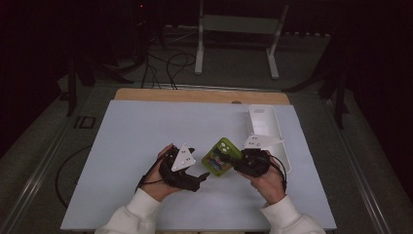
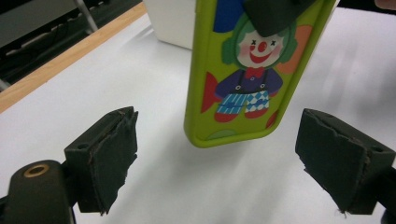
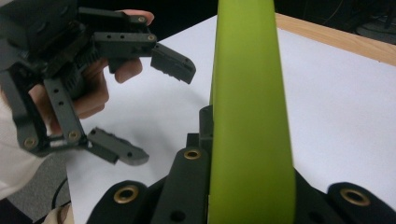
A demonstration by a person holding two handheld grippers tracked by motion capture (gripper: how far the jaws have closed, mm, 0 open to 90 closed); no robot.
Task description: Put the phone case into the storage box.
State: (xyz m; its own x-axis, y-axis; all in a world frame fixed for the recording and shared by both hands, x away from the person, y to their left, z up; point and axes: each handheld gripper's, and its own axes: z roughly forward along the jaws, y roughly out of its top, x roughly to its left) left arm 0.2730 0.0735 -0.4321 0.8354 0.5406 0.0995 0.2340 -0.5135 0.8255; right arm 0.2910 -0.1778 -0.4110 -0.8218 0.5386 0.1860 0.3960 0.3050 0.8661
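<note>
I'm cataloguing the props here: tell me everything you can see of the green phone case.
The green phone case is lime, glossy, plastic-looking, with rounded corners and a camera cutout at one end. A cartoon clown with a red nose, bow tie and checked trousers is printed on it. The right gripper clamps it, holding it above the white table. The left gripper is open near its free end, not touching.

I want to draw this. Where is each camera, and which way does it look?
High view: above the table, looking forward and down; both forearms, left claw, right claw.
Left gripper view: on the left claw, open, facing the clown phone case.
Right gripper view: on the right claw, shut on the case's green edge, looking at the left claw.
All three share the case.
</note>
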